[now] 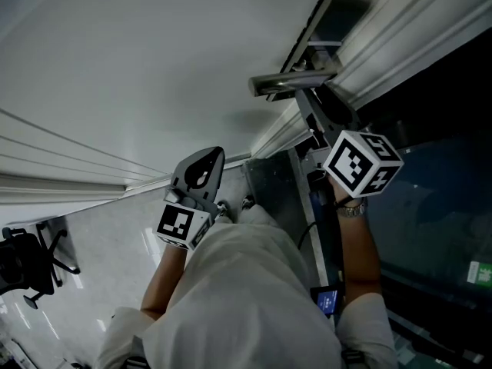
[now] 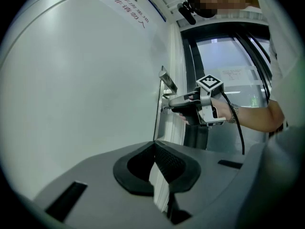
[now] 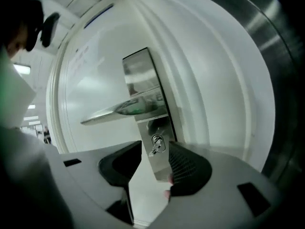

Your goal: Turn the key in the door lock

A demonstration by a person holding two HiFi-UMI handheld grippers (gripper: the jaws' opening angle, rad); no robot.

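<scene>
The right gripper stands wide around the small silver key; closing off-centre could miss it. The left gripper idles closed, empty.

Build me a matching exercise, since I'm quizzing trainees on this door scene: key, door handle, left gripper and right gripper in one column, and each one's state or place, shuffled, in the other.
Column one
1. key
2. door handle
3. left gripper
4. right gripper

Column two
A. jaws apart, the key showing between them
B. jaws together, nothing held
C. silver lever, above the key
D. inserted, below the door handle

Pairs: 1-D, 2-C, 3-B, 4-A
</scene>
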